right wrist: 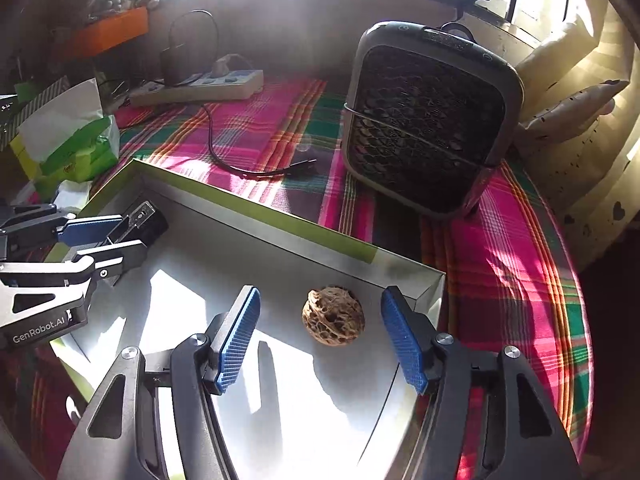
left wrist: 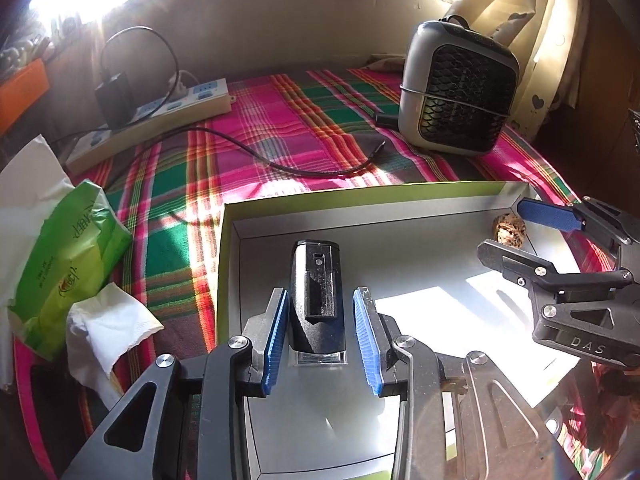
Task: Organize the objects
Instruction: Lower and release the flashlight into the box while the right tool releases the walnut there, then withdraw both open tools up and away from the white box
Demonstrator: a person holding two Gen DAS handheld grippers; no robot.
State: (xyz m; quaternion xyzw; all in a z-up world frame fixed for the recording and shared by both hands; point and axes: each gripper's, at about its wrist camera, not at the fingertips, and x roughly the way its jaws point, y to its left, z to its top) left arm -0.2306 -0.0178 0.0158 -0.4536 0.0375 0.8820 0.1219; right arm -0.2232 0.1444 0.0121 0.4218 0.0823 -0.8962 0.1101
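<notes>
A shallow grey box with a lime-green rim (left wrist: 228, 240) (right wrist: 256, 206) lies on the plaid cloth. A black stapler-like device (left wrist: 318, 300) (right wrist: 146, 222) rests inside it. My left gripper (left wrist: 322, 336) (right wrist: 104, 236) is open, its blue pads either side of the device with small gaps. A brown walnut (right wrist: 333, 316) (left wrist: 509, 230) lies in the box's right corner. My right gripper (right wrist: 320, 334) (left wrist: 516, 232) is open around the walnut without touching it.
A grey fan heater (left wrist: 458, 88) (right wrist: 430, 120) stands at the back right. A power strip (left wrist: 160, 120) with a black adapter and cable (left wrist: 280, 164) lies at the back left. A green tissue pack (left wrist: 68, 264) and loose tissues sit at the left.
</notes>
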